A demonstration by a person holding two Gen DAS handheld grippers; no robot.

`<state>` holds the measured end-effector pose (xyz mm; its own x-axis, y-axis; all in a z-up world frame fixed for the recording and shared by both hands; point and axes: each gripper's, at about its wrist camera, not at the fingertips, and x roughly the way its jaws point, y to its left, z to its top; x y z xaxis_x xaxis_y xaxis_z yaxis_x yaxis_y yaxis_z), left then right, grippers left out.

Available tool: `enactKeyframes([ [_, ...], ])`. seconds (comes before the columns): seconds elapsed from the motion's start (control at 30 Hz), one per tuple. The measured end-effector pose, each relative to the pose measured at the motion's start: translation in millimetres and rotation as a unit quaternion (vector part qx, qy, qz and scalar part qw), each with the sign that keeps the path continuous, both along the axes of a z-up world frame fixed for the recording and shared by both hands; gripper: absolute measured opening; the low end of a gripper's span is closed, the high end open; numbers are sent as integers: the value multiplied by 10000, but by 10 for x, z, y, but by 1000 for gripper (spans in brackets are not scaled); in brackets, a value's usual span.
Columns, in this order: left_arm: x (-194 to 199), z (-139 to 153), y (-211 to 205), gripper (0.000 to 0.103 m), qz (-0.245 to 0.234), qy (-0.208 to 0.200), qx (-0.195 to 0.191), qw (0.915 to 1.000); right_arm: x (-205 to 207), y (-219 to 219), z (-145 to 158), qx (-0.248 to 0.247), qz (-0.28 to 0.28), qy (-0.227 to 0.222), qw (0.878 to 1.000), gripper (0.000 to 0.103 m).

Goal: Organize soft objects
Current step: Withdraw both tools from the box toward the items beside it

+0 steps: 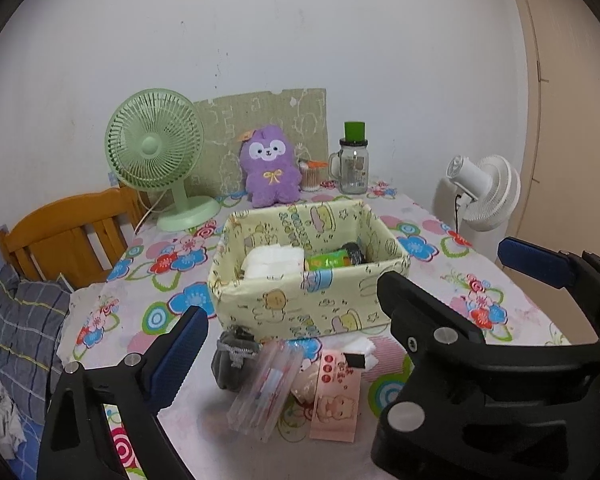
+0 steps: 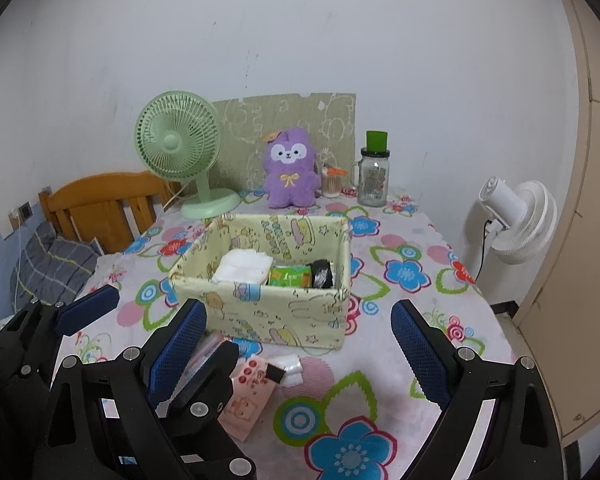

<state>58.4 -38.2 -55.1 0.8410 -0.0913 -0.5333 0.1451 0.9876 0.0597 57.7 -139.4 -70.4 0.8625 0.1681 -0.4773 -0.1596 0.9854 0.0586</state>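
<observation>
- a grey soft pouch point(image 1: 234, 360) lies low in the centre of the left wrist view, just in front of the yellow fabric box point(image 1: 308, 280), beside a clear packet point(image 1: 266, 388) and a pink packet point(image 1: 336, 392).
- a white folded cloth point(image 1: 274, 260) sits inside the box.
- left gripper point(image 1: 288, 344) gapes wide, empty.
- right gripper point(image 2: 300, 344) gapes wide, empty, over the floral tablecloth point(image 2: 380, 360).
- a purple plush point(image 2: 290, 168) stands upper centre.

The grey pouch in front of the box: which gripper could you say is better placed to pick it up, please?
Probably the left gripper: its open jaws frame the grey pouch directly. In the right view, the right gripper is aimed further right, and the pouch is hidden.
</observation>
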Motion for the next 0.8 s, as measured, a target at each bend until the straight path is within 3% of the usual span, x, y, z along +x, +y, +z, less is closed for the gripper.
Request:
enactKeyframes([
  [0.3,77,-245,42,97,33,217,100,9997,93,65,-246,-34,30,220,9997,95],
  [0.8,279,-616,209,88,139,688,170,9974,331,200,-646,-13,14,725,9974,93],
])
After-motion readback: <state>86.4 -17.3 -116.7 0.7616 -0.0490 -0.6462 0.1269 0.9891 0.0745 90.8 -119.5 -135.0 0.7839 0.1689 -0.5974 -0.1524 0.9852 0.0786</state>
